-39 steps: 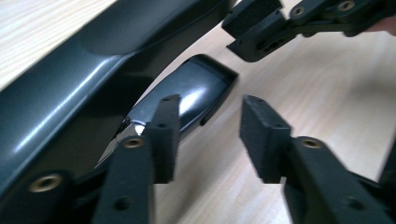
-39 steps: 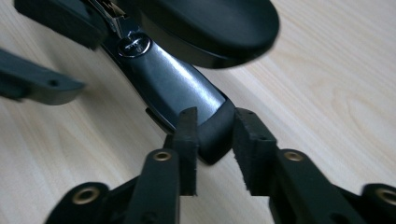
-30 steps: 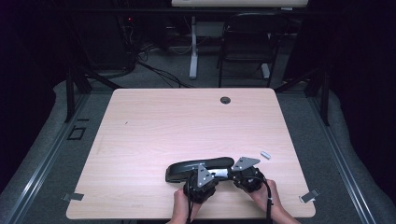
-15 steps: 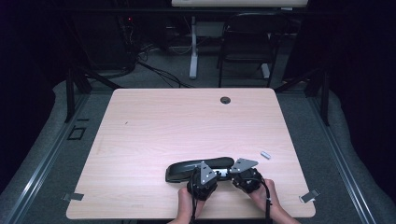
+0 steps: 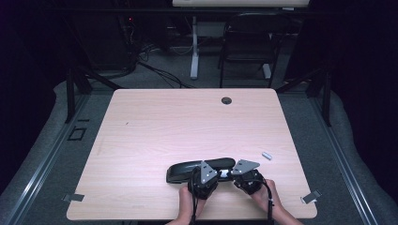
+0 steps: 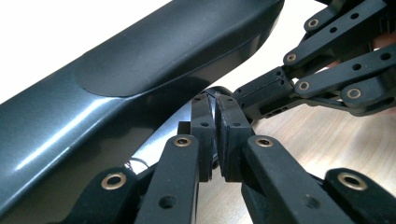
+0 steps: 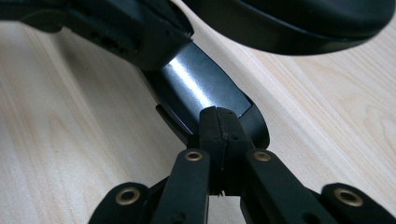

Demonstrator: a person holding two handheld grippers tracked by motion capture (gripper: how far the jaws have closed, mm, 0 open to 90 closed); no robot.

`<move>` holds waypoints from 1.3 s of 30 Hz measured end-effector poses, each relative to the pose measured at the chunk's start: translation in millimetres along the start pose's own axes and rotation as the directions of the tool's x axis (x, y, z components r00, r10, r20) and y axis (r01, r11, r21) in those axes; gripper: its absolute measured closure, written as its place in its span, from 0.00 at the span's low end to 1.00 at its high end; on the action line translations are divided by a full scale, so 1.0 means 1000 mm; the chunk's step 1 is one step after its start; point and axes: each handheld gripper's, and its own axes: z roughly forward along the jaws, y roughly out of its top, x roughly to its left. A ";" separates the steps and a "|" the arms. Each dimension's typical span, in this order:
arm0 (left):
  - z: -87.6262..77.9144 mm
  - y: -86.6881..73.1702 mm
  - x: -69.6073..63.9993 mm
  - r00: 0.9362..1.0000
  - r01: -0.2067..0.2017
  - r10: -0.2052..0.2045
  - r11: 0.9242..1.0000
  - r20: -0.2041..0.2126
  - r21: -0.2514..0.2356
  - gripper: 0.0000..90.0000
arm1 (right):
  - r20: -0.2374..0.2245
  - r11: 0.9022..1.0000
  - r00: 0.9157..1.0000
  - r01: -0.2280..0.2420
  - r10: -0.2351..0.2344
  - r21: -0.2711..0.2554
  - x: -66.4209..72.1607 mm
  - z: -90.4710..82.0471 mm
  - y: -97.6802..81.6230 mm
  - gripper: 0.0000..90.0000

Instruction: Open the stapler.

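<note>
Black stapler (image 5: 199,169) lies on the bench (image 5: 155,126), just ahead of both sets of fingers. Left gripper (image 6: 215,100) and right gripper (image 7: 218,112) fingers pressed together, tips touching its metal base. Judgement: press evenly, steady the body.

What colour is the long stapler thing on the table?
The stapler is dark grey, nearly black, with a shiny sheen. The left gripper view shows it best.
</note>
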 end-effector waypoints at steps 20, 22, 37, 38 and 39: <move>0.004 0.004 0.003 0.999 0.011 -0.010 1.000 0.033 -0.009 1.00 | -0.002 0.999 1.000 -0.027 0.027 -0.028 -0.002 0.002 -0.002 1.00; 0.005 0.005 0.003 0.999 0.011 -0.011 1.000 0.034 0.000 1.00 | -0.005 0.999 1.000 -0.031 0.030 -0.025 -0.002 0.001 -0.002 1.00; 0.007 0.009 0.004 0.999 0.010 -0.010 1.000 0.035 -0.009 1.00 | 0.003 0.999 0.999 -0.038 0.038 -0.019 -0.001 0.001 -0.002 1.00; 0.007 0.009 0.004 0.999 0.010 -0.010 1.000 0.035 -0.010 1.00 | 0.005 0.999 0.999 -0.036 0.036 -0.019 -0.001 0.001 -0.002 1.00; 0.007 0.009 0.004 1.000 0.013 -0.013 1.000 0.029 -0.013 1.00 | 0.005 0.999 0.999 -0.037 0.038 -0.022 -0.001 0.002 -0.002 1.00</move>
